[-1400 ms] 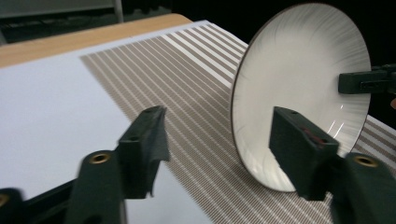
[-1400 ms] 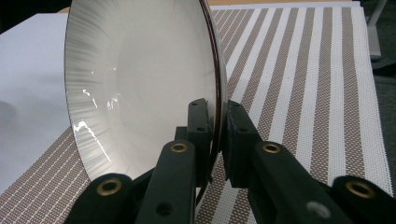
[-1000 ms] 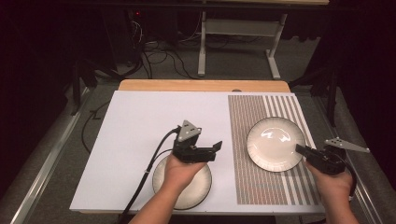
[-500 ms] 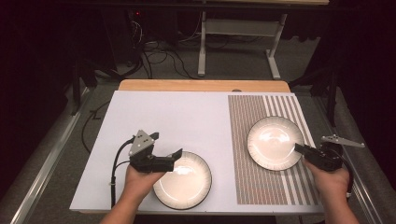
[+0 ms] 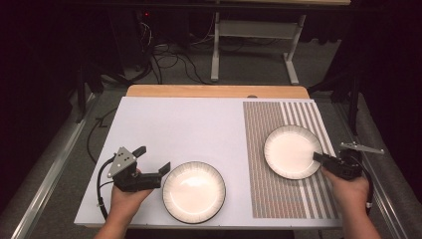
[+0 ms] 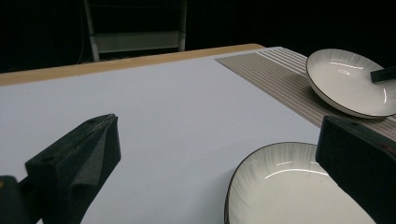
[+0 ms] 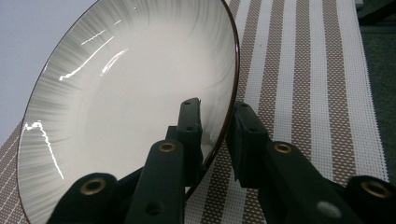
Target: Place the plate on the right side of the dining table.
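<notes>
Left tongs (image 5: 153, 159) stand wide just beside the near plate (image 5: 194, 191) at the tabletop's (image 5: 189, 124) front edge; right tongs (image 7: 217, 126) straddle the far plate's (image 7: 130, 93) rim on the striped mat (image 5: 303, 194), jaws narrow with a small gap. Both plates look stiff, glossy, breakable, so the rim is the hold.

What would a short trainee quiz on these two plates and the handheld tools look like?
1. True or false: the left plate lies on the striped mat.
2. Fill in: the right gripper has its fingers either side of the rim of the ____ plate.
3. How many plates are on the table?
Key: 1 false, it lies on the white sheet. 2 right plate; those fingers have just been opening, rim between them. 3 two.
</notes>
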A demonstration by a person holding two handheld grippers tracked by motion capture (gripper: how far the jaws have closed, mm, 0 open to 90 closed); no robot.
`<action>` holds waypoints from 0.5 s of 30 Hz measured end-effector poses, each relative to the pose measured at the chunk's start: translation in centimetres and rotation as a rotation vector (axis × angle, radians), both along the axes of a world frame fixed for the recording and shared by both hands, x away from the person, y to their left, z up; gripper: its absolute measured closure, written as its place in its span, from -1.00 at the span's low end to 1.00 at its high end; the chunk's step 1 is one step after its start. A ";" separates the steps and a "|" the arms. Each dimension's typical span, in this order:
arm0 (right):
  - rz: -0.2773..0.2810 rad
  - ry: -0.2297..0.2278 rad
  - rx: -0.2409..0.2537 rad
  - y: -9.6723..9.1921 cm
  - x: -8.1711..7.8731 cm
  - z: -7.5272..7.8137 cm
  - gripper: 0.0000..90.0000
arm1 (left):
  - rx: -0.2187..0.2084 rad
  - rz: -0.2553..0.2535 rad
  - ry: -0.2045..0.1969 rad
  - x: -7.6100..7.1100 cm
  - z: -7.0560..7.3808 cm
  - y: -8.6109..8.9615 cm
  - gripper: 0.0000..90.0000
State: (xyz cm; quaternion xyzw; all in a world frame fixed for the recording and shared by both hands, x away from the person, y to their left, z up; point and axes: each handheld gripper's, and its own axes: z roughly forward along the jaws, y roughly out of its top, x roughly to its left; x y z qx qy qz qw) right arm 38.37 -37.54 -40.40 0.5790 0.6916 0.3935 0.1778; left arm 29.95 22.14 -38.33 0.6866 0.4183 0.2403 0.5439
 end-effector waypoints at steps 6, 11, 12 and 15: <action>-0.034 0.029 0.032 -0.1 0.6 -0.5 0.72 | 0.006 0.004 0.007 0.3 0.0 0.4 -0.99; -0.055 0.038 -0.020 0.0 1.0 -0.8 0.70 | 0.013 0.002 0.009 0.3 0.0 0.3 -0.98; -0.050 0.039 -0.045 0.0 1.1 -1.0 0.70 | 0.020 -0.002 0.010 0.4 -0.1 0.3 -0.99; -0.049 0.028 -0.074 0.3 1.0 -1.0 0.68 | 0.039 -0.006 0.014 0.4 -0.2 0.1 -0.99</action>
